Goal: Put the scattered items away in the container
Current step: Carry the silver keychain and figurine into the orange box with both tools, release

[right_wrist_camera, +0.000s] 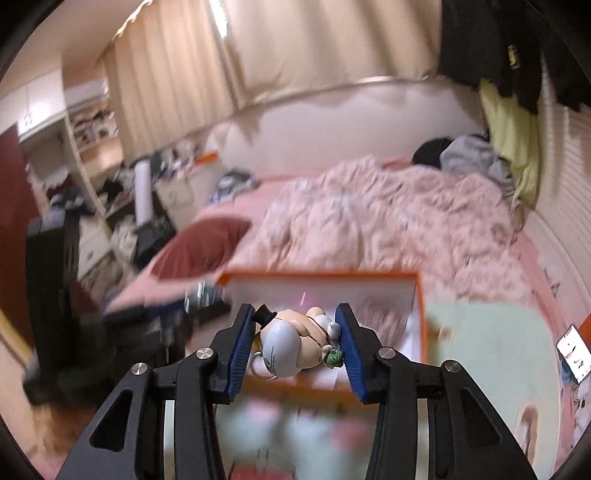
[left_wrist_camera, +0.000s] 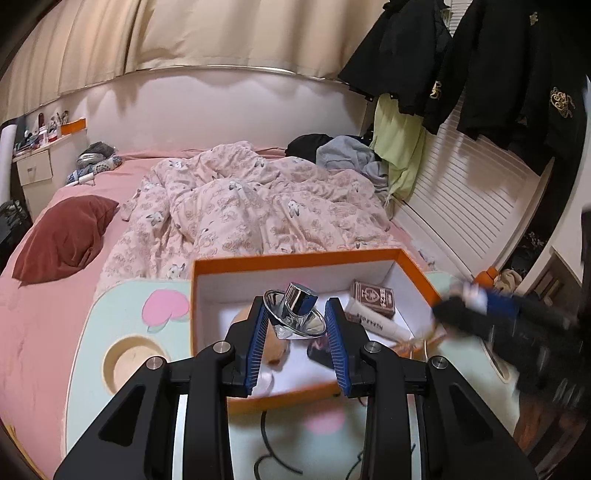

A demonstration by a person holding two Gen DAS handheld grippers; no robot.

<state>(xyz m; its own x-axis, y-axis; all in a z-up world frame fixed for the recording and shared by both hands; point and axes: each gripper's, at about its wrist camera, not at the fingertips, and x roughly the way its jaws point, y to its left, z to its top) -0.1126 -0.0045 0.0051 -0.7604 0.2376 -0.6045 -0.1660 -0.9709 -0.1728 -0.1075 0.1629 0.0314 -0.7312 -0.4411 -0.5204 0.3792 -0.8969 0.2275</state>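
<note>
- pretty clearly someone's bedroom at home
- unmade bed (left_wrist_camera: 74, 206) with a rumpled pink floral duvet (left_wrist_camera: 240, 214) and a dark red pillow (left_wrist_camera: 62, 240)
- jackets (left_wrist_camera: 480, 74) hanging by the wall, long curtains (left_wrist_camera: 184, 33)
- cluttered nightstand (left_wrist_camera: 35, 170) off to the side

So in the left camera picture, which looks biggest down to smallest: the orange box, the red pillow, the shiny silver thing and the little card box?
1. Orange box
2. Red pillow, though it lies farther away, so the order of these two is unsure
3. Shiny silver thing, which sits close to the camera
4. Card box
</note>
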